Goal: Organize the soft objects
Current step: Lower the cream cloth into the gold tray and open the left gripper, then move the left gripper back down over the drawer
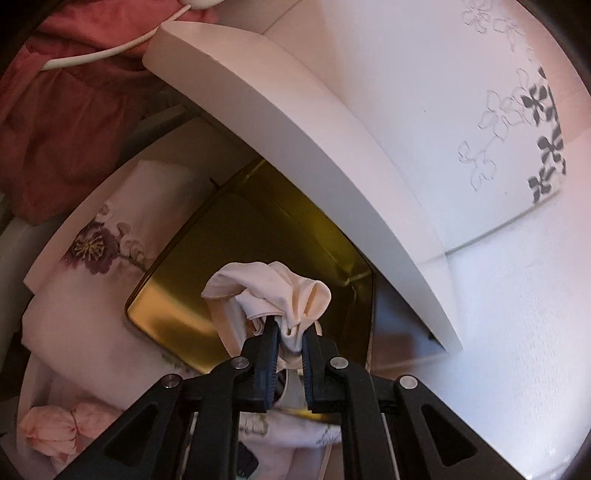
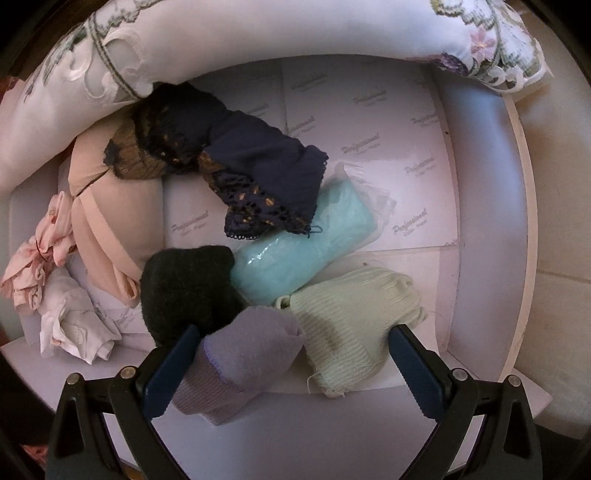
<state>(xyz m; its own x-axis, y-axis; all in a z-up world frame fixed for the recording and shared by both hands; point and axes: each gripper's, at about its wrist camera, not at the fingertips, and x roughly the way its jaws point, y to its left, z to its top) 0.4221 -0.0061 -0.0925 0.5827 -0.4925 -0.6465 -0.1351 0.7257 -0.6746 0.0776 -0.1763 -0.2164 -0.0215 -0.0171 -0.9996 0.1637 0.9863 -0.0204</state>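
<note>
In the left wrist view my left gripper [image 1: 290,326] is shut on a bunched cream-white cloth [image 1: 273,291], which hangs over a gold tin [image 1: 207,266] beneath a white shelf [image 1: 295,122]. In the right wrist view my right gripper [image 2: 295,339] points down into a white drawer [image 2: 484,206] with its jaws wide open. Between and just below them lie a lilac sock roll [image 2: 243,354] and a pale green knitted piece [image 2: 354,317]. A black sock roll [image 2: 188,284], a mint packet [image 2: 306,240] and a navy lace garment [image 2: 243,162] lie further in.
A peach bra [image 2: 110,225], pink floral cloth [image 2: 40,254] and crumpled white cloth [image 2: 77,325] fill the drawer's left side. An embroidered white pillow [image 2: 258,33] lies across the back. Red fabric [image 1: 62,122] and a floral white cloth [image 1: 103,251] sit left of the tin.
</note>
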